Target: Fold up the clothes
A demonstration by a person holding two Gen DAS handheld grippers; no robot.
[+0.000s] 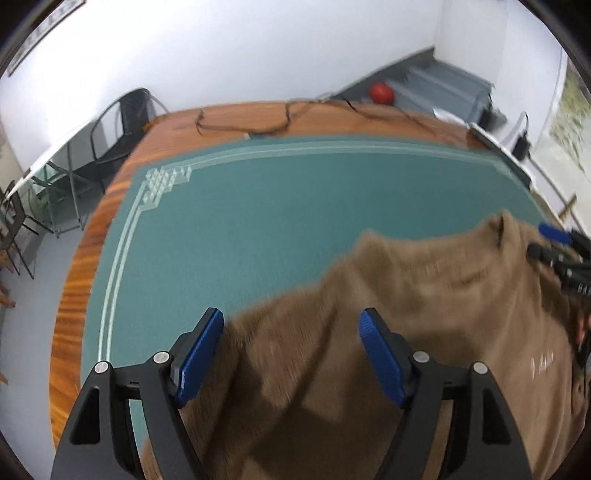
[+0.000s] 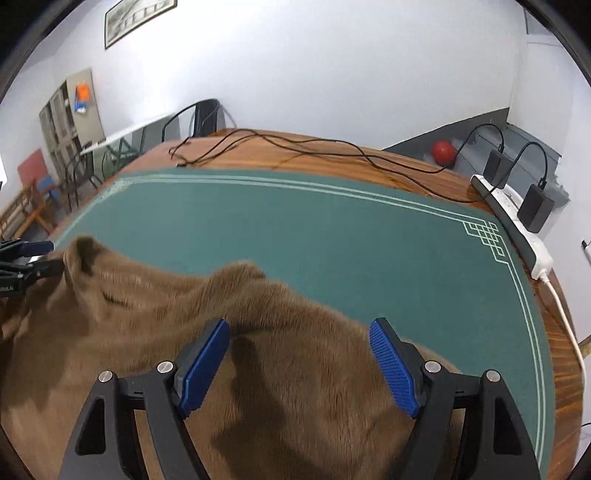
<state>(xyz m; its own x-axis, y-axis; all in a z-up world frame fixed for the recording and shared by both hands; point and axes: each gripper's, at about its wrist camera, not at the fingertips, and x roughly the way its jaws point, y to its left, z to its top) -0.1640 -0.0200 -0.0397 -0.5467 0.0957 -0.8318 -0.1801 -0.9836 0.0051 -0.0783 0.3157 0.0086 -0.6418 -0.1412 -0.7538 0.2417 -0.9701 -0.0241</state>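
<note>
Left hand-held gripper [image 1: 291,354]: jaws spread wide, nothing pinched. Blue pads [image 1: 201,356] hang over the near edge of the brown garment [image 1: 369,332], no visible contact with the cloth. Left pad sits about at the garment's left edge, right pad over the fabric.

Right hand-held gripper [image 2: 299,363]: also released, jaws wide apart, blue pads [image 2: 393,367] above the cloth with nothing between them pressed. Each gripper shows up at the edge of the other's view, near the raised far corner of the garment; whether it touches there cannot be told.

Brown garment: fuzzy fabric, looks like a sweater or sweatshirt, exact type unclear from blur. Lies rumpled, unfolded, on the near part of the green mat [image 1: 240,229]. Ridges and bumps along its far edge. Small pale marking on the fabric at the right side of the left wrist view. Gripper shadows fall on the cloth.

Green mat: pale line border with knot-pattern corners, covers most of the wooden tabletop [image 2: 388,170]. Far half of the mat is bare.

Black cables [image 2: 295,147] run loose across the wood strip behind the mat. White power strip [image 2: 532,236] at the right edge of the tabletop with two black adapters [image 2: 535,208] plugged in.

Background: red ball [image 2: 444,152] near grey stairs, chairs [image 2: 40,181] at left, framed picture [image 2: 138,20] on the white wall.
</note>
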